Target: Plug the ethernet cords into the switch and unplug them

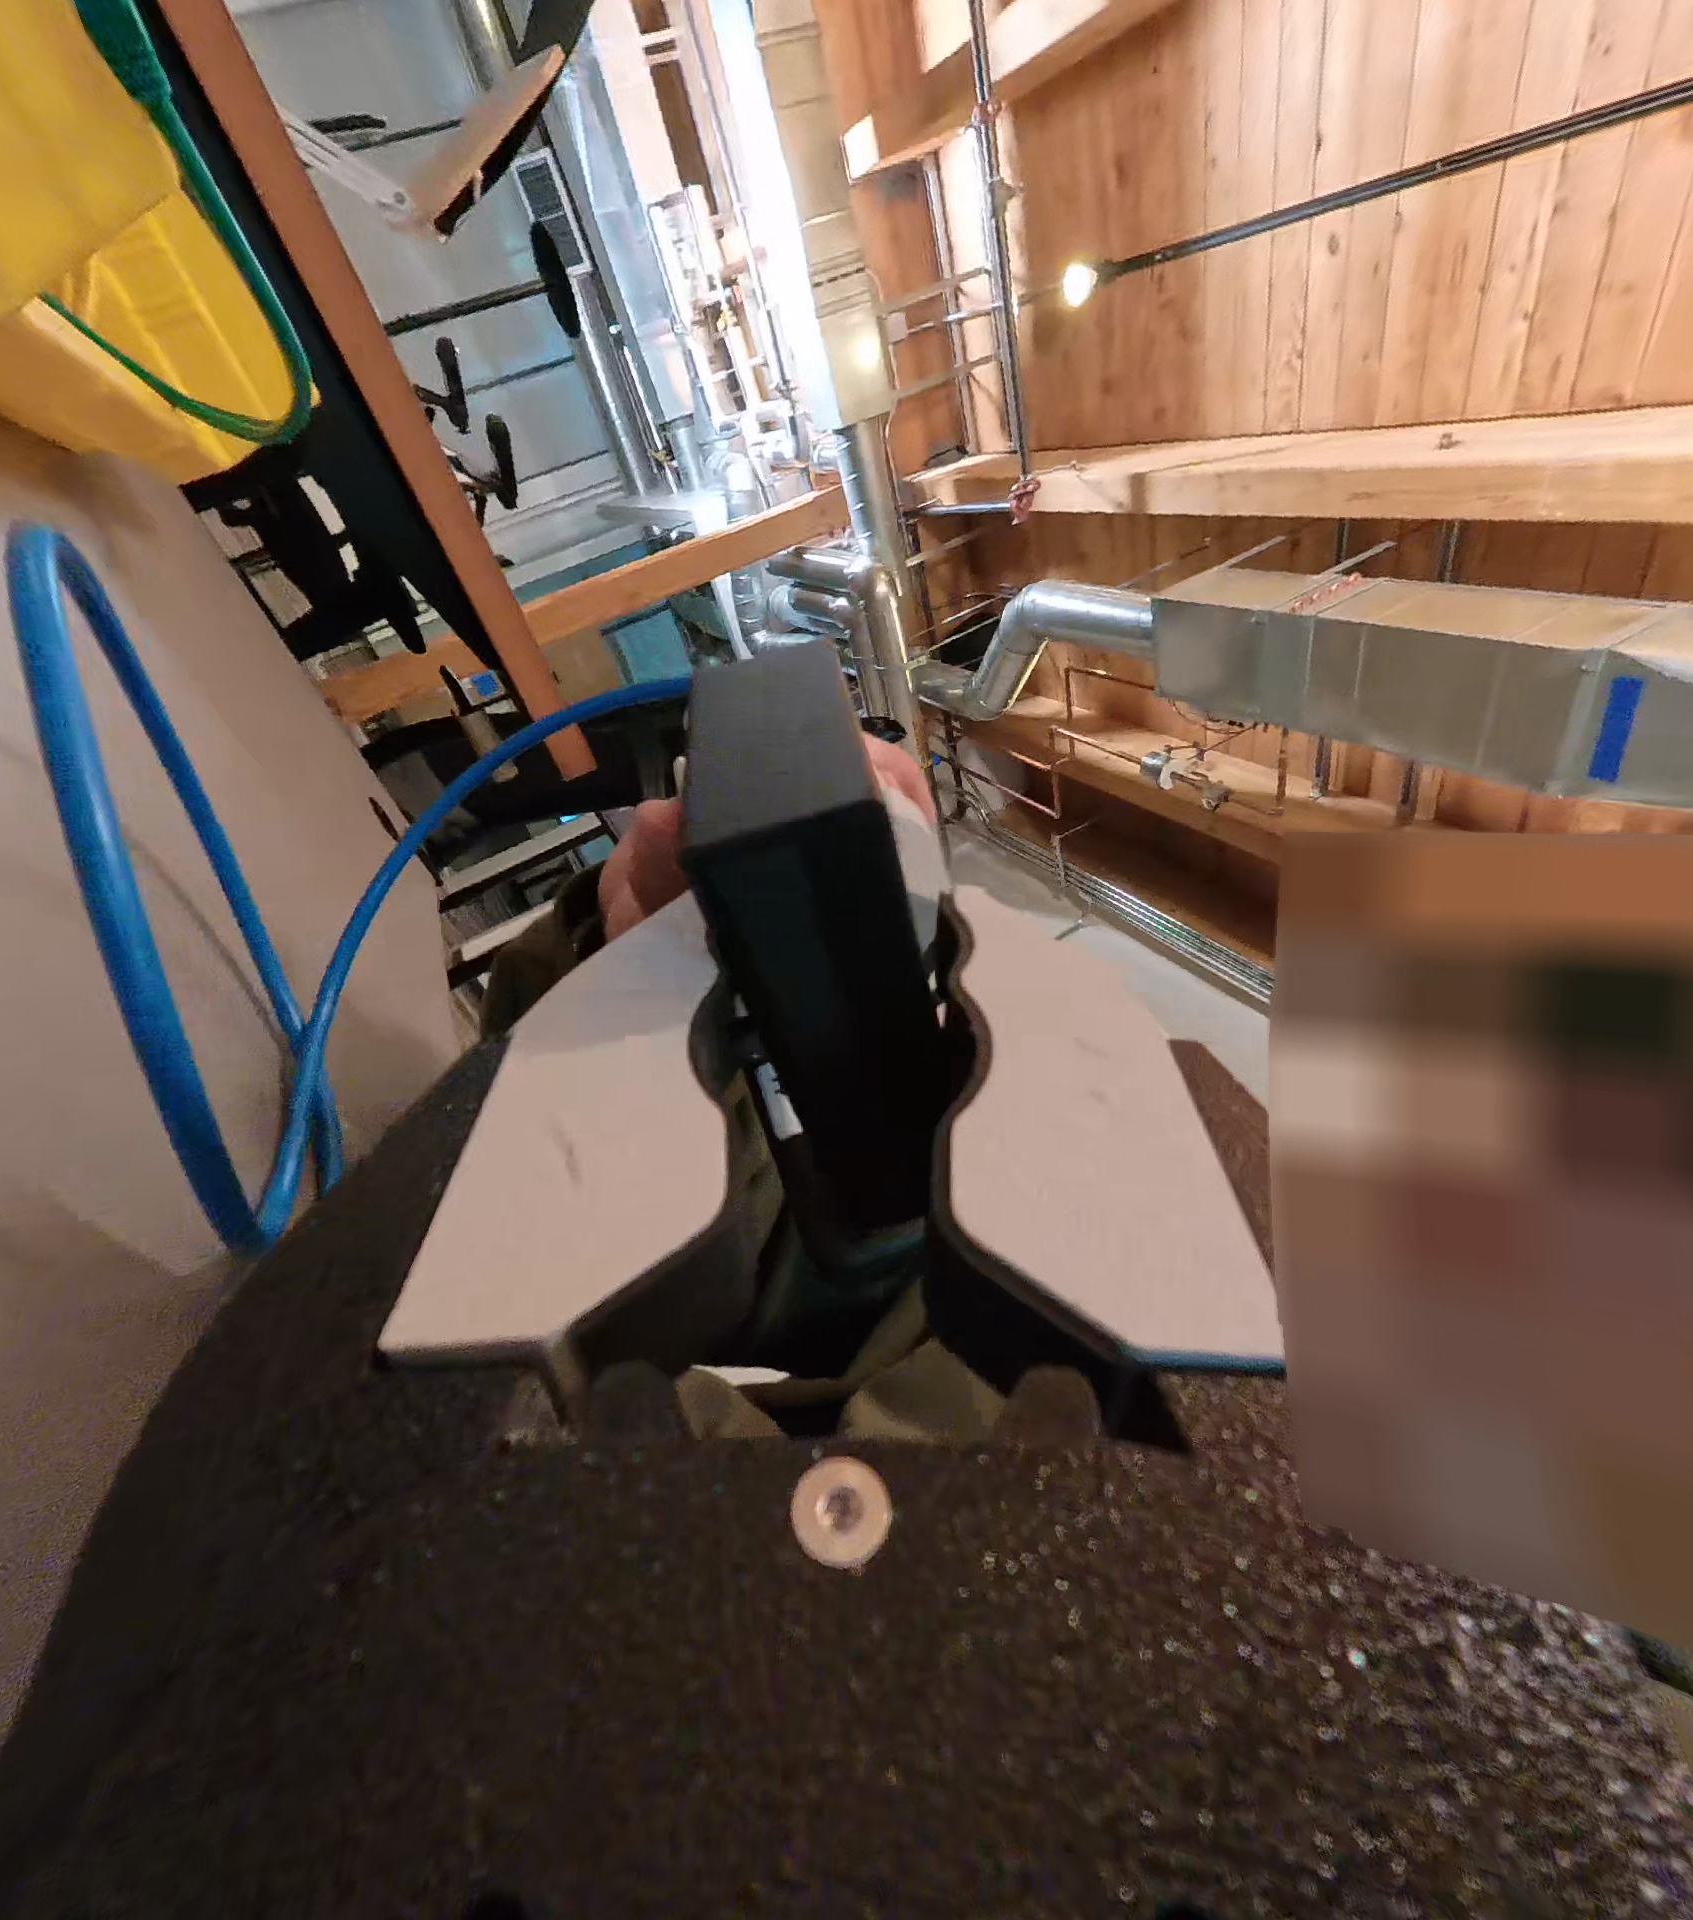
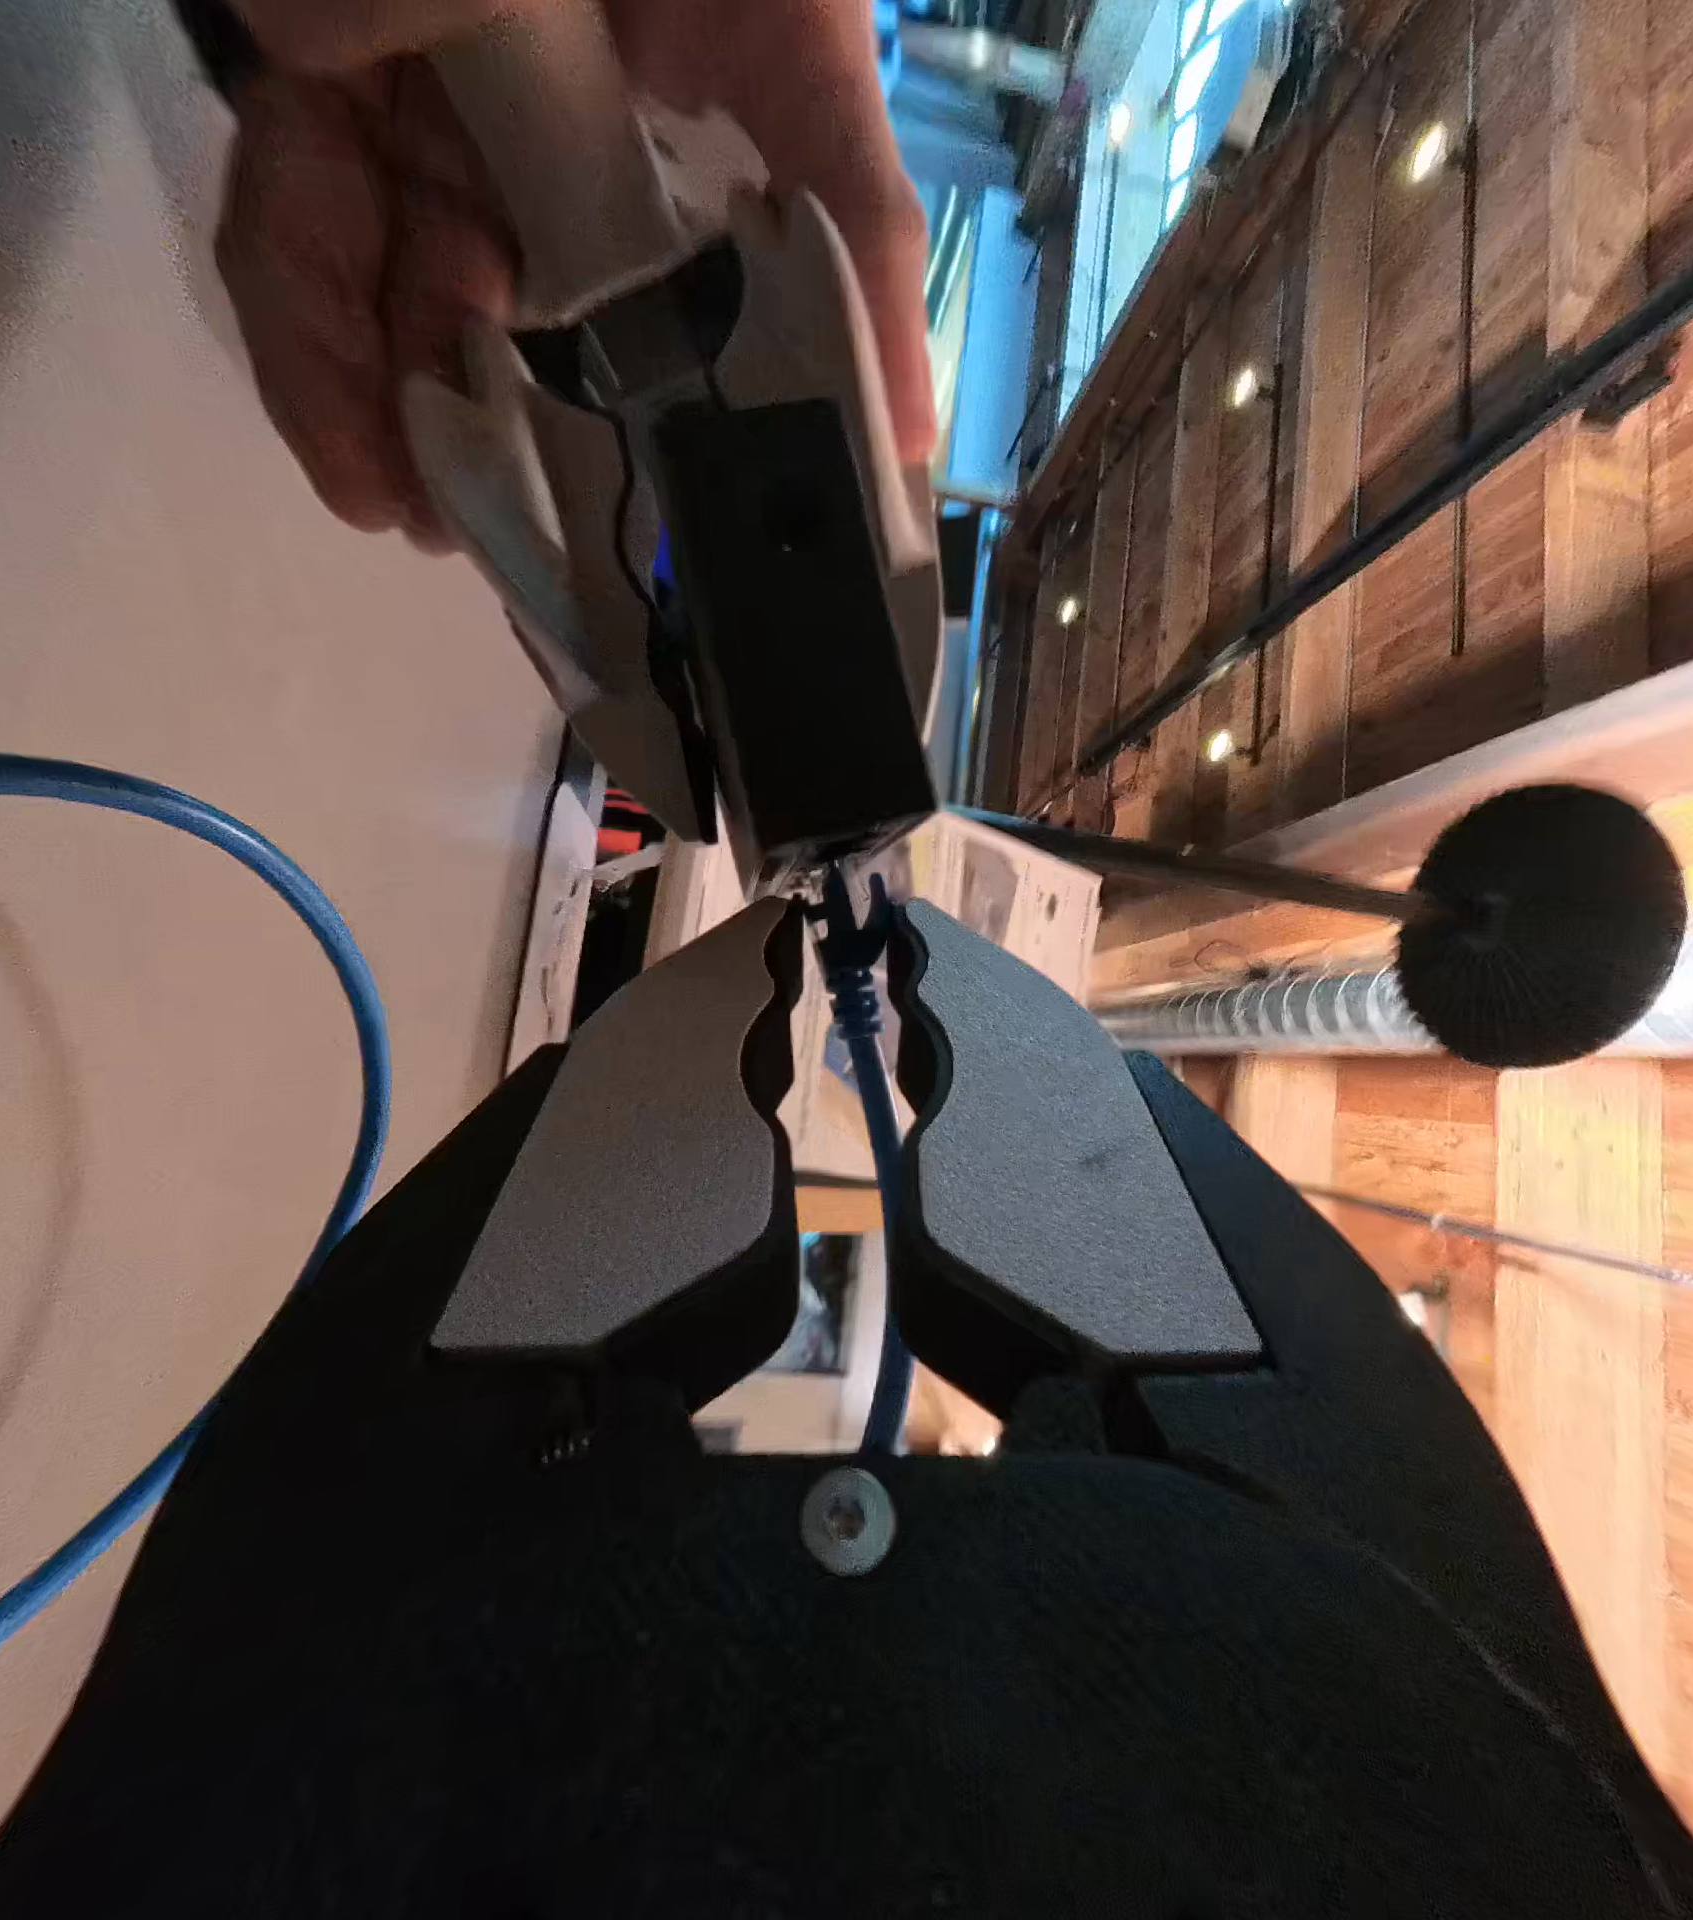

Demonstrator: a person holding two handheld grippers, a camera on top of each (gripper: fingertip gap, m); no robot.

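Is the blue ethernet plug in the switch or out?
In, as far as visible. In the right wrist view the blue ethernet plug meets the port end of the black switch; full seating cannot be told.

Left gripper [image 1: 826,1049]: black speckled body with one silver hex-socket screw [image 1: 841,1510] at centre; two fingers [image 1: 593,1132] faced with flat pale grey plates, inner edges black and wavy. Right gripper [image 2: 837,925]: matte black body, same silver screw [image 2: 847,1520] at centre, fingers [image 2: 634,1153] faced with textured darker grey plates over black scalloped inner edges. Person: hand [image 2: 343,239] around the far gripper's pale handle; an olive-green sleeve [image 1: 551,945] shows in the left wrist view.
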